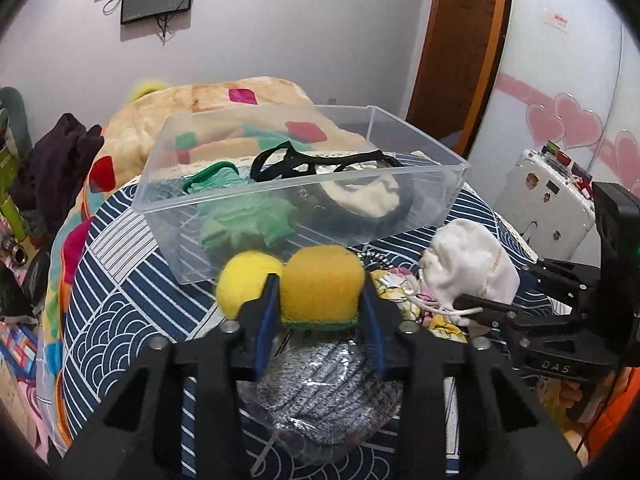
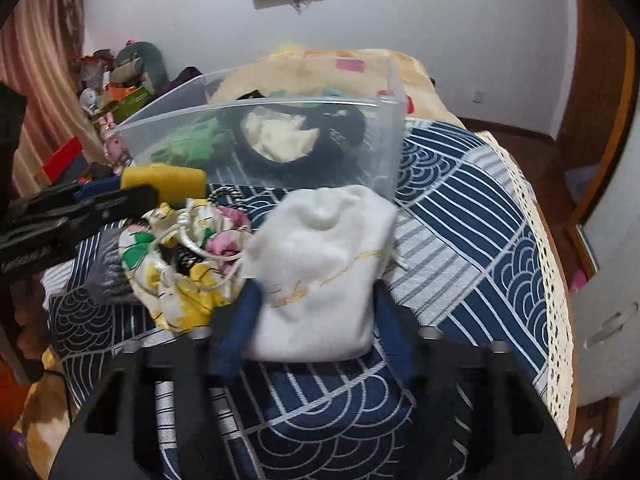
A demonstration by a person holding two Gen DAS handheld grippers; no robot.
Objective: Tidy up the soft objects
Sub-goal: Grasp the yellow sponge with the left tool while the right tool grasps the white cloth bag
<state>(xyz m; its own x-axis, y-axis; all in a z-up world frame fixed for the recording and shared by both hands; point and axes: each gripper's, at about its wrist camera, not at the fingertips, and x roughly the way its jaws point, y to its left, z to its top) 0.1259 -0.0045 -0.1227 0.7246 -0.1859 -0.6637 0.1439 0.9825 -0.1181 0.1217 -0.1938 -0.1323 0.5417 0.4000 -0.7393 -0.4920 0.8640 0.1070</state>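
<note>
My left gripper (image 1: 320,300) is shut on a yellow sponge (image 1: 322,284) with a green underside, held just in front of the clear plastic bin (image 1: 424,184). A yellow fuzzy ball (image 1: 242,282) sits left of the sponge. The bin holds a green cloth (image 1: 244,220), a black-and-cream item (image 1: 372,196) and black straps. My right gripper (image 2: 316,300) is shut on a white drawstring pouch (image 2: 320,264); it also shows in the left wrist view (image 1: 468,268). The sponge shows at left in the right wrist view (image 2: 168,180).
A floral drawstring bag (image 2: 180,264) lies between the grippers. A grey knitted item (image 1: 324,384) lies under the left gripper. All rest on a navy patterned bedspread (image 2: 460,216). A patchwork blanket (image 1: 224,104) lies behind the bin. A white case (image 1: 548,196) stands at right.
</note>
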